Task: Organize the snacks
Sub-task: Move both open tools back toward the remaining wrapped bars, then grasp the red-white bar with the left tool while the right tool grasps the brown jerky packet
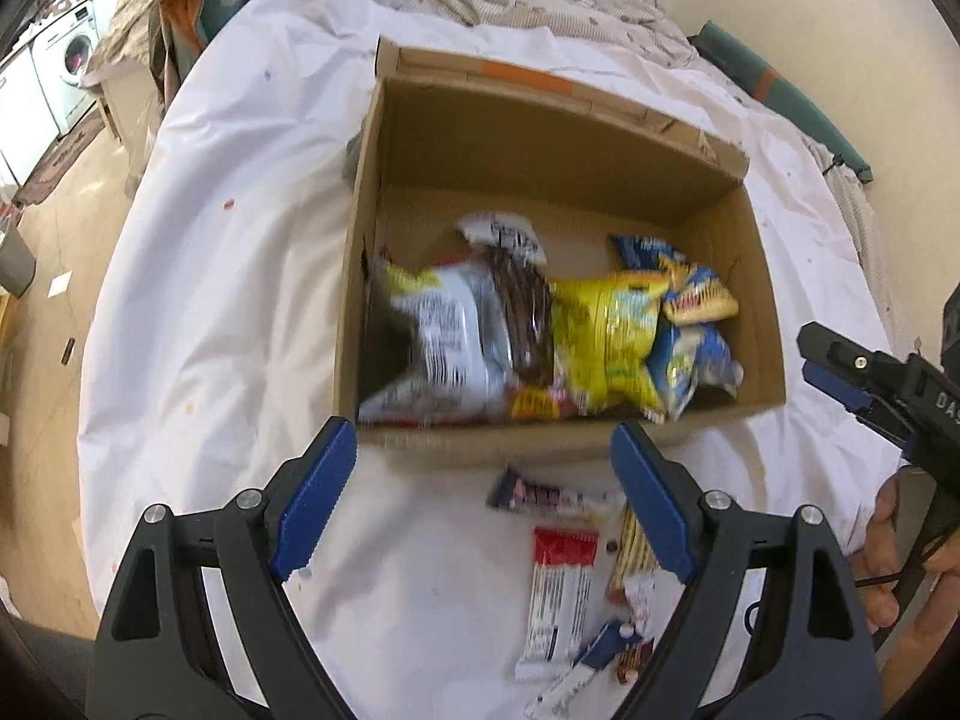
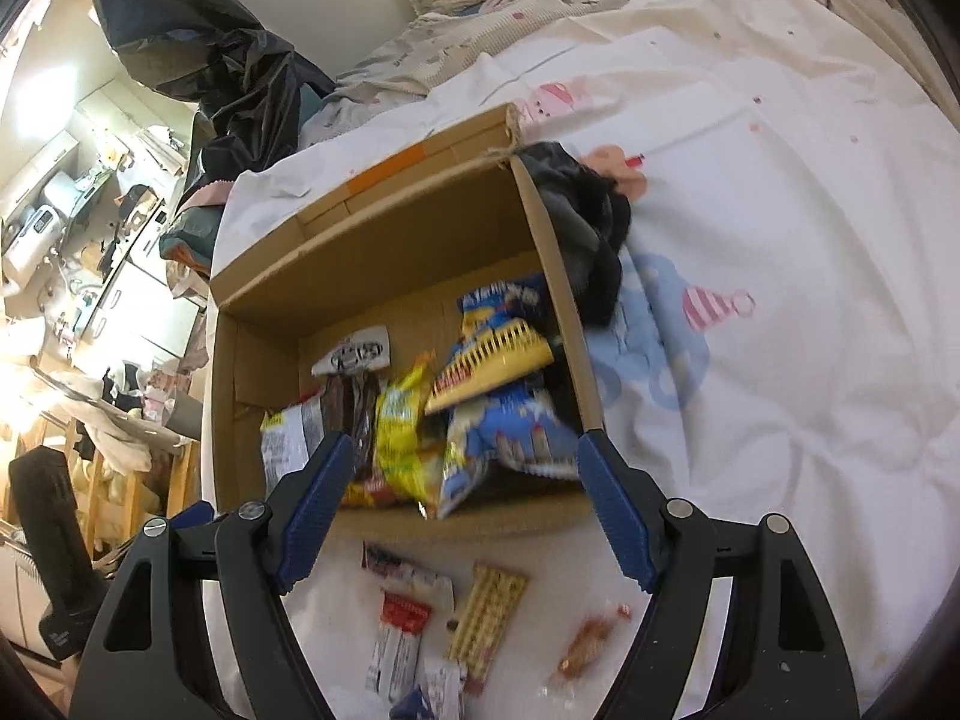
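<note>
Left wrist view: left gripper (image 1: 480,492) spread wide, nothing between the blue pads, hanging over the near wall of the cardboard box (image 1: 420,444) on the white sheet (image 1: 210,300). Box already holds a pile of bags along its near side: white-and-yellow bag (image 1: 438,330), yellow chip bag (image 1: 606,336), blue bag (image 1: 690,360). Loose snacks lie on the sheet just in front of the box: red-and-white bar (image 1: 558,594), a dark wrapper (image 1: 540,495), a striped yellow pack (image 1: 630,552). The other tool shows at the right edge. Right wrist view: right gripper (image 2: 462,492) also spread and empty, over the same near wall; the waffle-patterned yellow pack (image 2: 489,618), red-and-white bar (image 2: 402,642) and a small orange wrapped sweet (image 2: 591,636) sit below it on the sheet. Likely step: fetch a loose item. Do it well by dropping onto one flat pack alone, pads straddling its short width, clear of neighbours, then lift over the wall and release into the bare far half of the box.
</note>
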A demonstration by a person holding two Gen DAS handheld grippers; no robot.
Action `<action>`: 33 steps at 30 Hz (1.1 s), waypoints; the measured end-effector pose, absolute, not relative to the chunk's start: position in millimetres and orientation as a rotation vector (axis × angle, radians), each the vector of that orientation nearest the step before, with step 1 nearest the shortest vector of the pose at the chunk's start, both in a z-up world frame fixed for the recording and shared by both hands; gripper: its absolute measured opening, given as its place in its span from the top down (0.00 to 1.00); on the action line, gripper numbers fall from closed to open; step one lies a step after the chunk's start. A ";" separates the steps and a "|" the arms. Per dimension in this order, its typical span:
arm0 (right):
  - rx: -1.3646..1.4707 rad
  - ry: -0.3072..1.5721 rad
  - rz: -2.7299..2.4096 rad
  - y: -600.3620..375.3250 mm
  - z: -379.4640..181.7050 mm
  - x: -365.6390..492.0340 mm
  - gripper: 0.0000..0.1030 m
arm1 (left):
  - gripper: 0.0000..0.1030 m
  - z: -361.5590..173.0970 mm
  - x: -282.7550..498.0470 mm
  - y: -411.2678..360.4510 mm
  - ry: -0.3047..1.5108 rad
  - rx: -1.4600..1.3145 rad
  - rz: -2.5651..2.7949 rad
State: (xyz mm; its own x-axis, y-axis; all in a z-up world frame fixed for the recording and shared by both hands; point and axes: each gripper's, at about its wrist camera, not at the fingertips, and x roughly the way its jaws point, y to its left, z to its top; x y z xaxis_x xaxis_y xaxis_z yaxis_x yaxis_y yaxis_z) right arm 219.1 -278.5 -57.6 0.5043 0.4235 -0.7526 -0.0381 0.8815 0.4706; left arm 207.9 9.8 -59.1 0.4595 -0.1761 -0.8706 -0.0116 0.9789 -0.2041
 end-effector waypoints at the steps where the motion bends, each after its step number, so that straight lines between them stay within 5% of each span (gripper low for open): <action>1: 0.427 1.013 0.285 -279.4 -58.3 215.1 0.23 | 0.18 -61.0 204.8 9.0 1.096 -0.190 -0.103; 17: 0.338 1.262 0.079 -295.9 -118.5 168.0 0.23 | 0.20 -154.4 178.0 -48.8 1.426 -0.131 -0.173; 21: 0.316 1.302 0.097 -289.7 -127.8 167.4 0.23 | 0.71 -156.9 174.1 -51.1 1.419 -0.046 -0.126; 22: 0.311 1.319 0.118 -284.9 -130.2 168.4 0.24 | 0.72 -155.1 174.2 -49.5 1.421 -0.051 -0.136; 25: 0.219 1.388 0.164 -262.6 -142.6 171.9 0.34 | 0.72 -147.2 174.4 -38.9 1.408 -0.082 -0.103; 27: 0.102 1.418 0.155 -245.7 -153.0 171.8 0.53 | 0.72 -145.3 174.2 -32.7 1.400 -0.088 -0.078; 28: 0.006 1.428 0.141 -235.8 -158.6 171.2 0.74 | 0.72 -145.3 174.0 -31.1 1.398 -0.096 -0.070; 29: -0.041 1.432 0.148 -230.5 -161.5 170.6 0.83 | 0.72 -144.8 173.9 -29.9 1.396 -0.107 -0.065; 33: -0.033 1.381 0.182 -230.6 -150.7 168.6 0.83 | 0.72 -139.8 172.2 -29.8 1.356 -0.129 -0.042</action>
